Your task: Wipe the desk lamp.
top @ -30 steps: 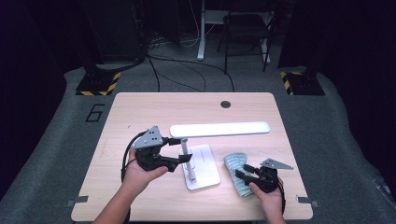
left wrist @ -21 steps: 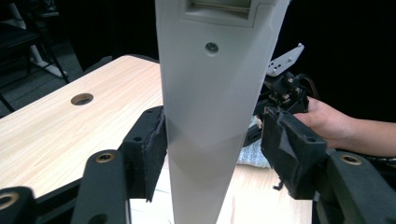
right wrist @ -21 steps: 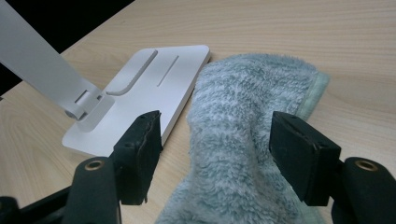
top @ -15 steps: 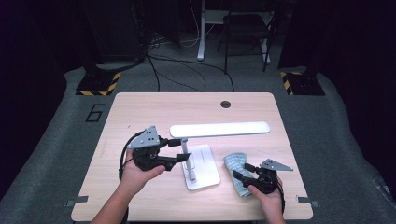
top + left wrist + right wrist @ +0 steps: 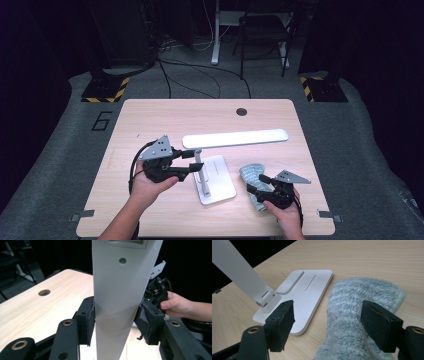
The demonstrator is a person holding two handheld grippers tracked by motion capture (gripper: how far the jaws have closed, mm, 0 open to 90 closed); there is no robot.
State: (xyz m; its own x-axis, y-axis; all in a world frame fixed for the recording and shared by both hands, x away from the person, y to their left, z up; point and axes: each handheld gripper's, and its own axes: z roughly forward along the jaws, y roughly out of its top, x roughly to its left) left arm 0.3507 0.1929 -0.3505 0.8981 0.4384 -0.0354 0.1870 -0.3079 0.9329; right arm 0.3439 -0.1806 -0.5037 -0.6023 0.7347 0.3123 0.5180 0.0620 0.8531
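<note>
The left tool (image 5: 192, 162), just closing, clamps the lamp (image 5: 235, 138) stem near the bench's (image 5: 150, 115) front middle, while the right tool (image 5: 328, 325), just opening, straddles the cloth (image 5: 252, 175) without pinching it, so the cloth may stay behind.

Recording lab: dark curtains, hazard-taped stands (image 5: 102, 91), numbered floor mat (image 5: 101, 120).

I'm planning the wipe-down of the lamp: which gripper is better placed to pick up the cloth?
The right. The right gripper hangs over the grey cloth with jaws open, the cloth lying between them. The left gripper is busy: its jaws, just closing, sit against the lamp's white upright arm.
</note>
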